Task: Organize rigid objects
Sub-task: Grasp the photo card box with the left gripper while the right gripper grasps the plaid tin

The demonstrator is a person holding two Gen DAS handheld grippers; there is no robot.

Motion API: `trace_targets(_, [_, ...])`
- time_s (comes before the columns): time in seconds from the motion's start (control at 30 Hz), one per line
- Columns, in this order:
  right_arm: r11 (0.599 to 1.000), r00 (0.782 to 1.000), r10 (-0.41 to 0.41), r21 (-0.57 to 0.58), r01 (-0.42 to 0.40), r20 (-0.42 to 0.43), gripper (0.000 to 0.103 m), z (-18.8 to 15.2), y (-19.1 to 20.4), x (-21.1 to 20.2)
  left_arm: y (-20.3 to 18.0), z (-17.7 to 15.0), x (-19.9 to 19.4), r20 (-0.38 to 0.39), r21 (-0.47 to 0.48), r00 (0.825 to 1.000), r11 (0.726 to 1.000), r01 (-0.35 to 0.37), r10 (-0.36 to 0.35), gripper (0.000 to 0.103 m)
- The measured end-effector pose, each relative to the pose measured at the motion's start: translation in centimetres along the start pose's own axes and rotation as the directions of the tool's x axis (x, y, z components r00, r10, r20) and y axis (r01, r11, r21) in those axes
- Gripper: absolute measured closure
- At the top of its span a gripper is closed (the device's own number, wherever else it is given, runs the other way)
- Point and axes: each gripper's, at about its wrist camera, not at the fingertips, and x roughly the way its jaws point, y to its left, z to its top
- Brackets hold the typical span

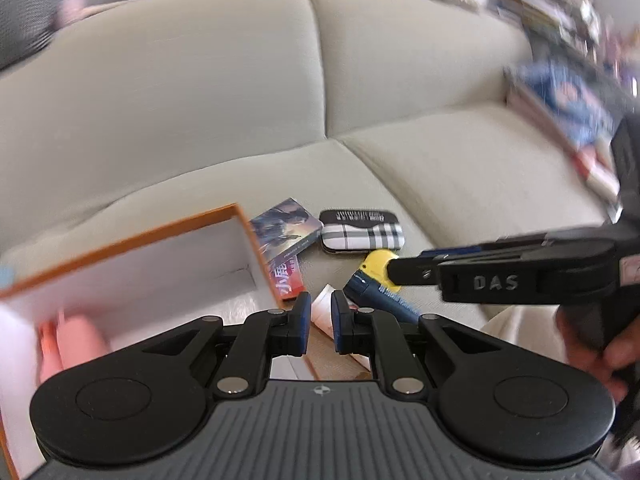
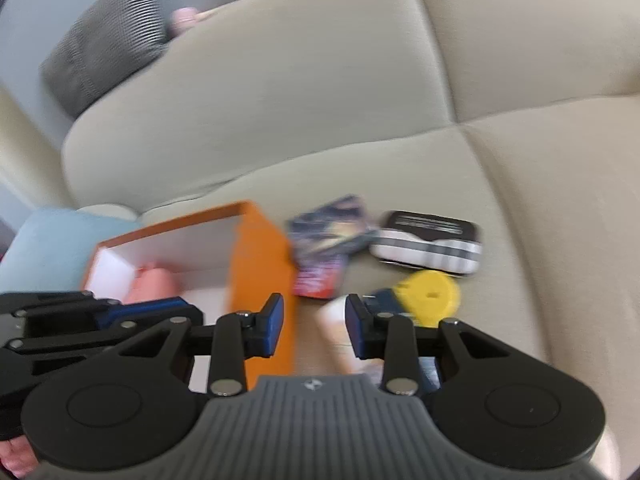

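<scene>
Two grippers over a beige sofa seat [image 1: 460, 168], both angled down. Left gripper [image 1: 321, 320]: blue pads nearly pressed together, only a narrow slit between them, nothing pinched. Right gripper [image 2: 314, 326]: pads spread apart, empty; a white tube [image 2: 338, 332] lies on the seat in the gap behind them, not touched. No earlier picture to compare. Left of the grippers, an orange box [image 2: 260, 276], open top, white inside, with a pink object [image 2: 154, 284] in it. Just right of the box: a picture-printed card box [image 1: 286, 226], then a plaid case [image 1: 362, 232]. Nearer: a dark blue bottle with yellow cap [image 1: 378, 276], beside the tube. Frames blurred.
</scene>
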Motion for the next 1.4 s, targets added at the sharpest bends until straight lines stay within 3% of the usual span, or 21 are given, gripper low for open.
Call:
trace_targets(0.07, [1.0,1.0,-0.016,0.004,0.016,-0.005,0.068,0.1,-1.3,0.7,-1.1,0.9,1.3,-0.025,0.093,0.999,0.995,-0.026,0.028,0.084])
trace_targets(0.17, [0.998,0.998,-0.056,-0.029,0.056,-0.017,0.059,0.7,-2.8,2.6,-2.7,2.4,4.3,-0.052,0.262,0.993,0.961,-0.093,0.11,0.073])
trace_targets(0.27, [0.993,0.996,-0.088,-0.084,0.086,-0.025,0.055,1.4,-4.0,4.8,-3.3,3.3,7.4,-0.072,0.399,0.985,0.91,-0.115,0.156,0.066])
trace_targets(0.43, [0.972,0.992,-0.11,-0.213,0.097,-0.053,0.054,2.1,-5.5,8.7,-4.0,4.2,12.1,-0.118,0.587,0.964,0.8,-0.127,0.24,0.058])
trace_targets(0.5, [0.962,0.991,-0.12,-0.254,0.102,-0.057,0.054,2.3,-6.0,9.7,-4.1,4.5,13.9,-0.157,0.62,0.953,0.777,-0.108,0.257,0.058])
trace_targets(0.73, [0.942,0.995,-0.079,-0.332,0.055,-0.057,0.053,2.8,-7.2,11.2,-3.9,5.4,18.4,-0.277,0.613,0.918,0.788,-0.06,0.285,0.049])
trace_targets(0.9, [0.933,0.998,-0.043,-0.358,0.02,-0.056,0.046,2.9,-7.4,11.4,-4.2,5.3,19.8,-0.271,0.652,0.899,0.753,-0.093,0.345,0.043])
trace_targets(0.97, [0.919,0.998,-0.042,-0.393,0.017,-0.054,0.044,3.0,-7.0,11.7,-4.4,4.8,20.4,-0.257,0.694,0.887,0.712,-0.108,0.384,0.042])
trace_targets(1.0, [0.91,0.998,-0.042,-0.415,0.016,-0.055,0.041,2.9,-6.8,11.8,-4.4,4.6,20.5,-0.252,0.705,0.886,0.701,-0.108,0.39,0.041])
trace_targets(1.13, [0.853,0.996,-0.064,-0.522,0.02,-0.065,0.033,2.5,-5.7,12.6,-4.1,4.8,20.5,-0.257,0.699,0.887,0.708,-0.104,0.384,0.044])
trace_targets(1.27, [0.8,0.993,-0.102,-0.598,0.046,-0.06,0.029,1.8,-4.5,13.3,-3.6,5.5,19.9,-0.263,0.669,0.895,0.736,-0.1,0.36,0.053])
trace_targets(1.4, [0.759,0.988,-0.148,-0.646,0.085,-0.043,0.029,1.5,-3.6,14.2,-3.5,5.7,19.0,-0.252,0.655,0.903,0.748,-0.106,0.348,0.062])
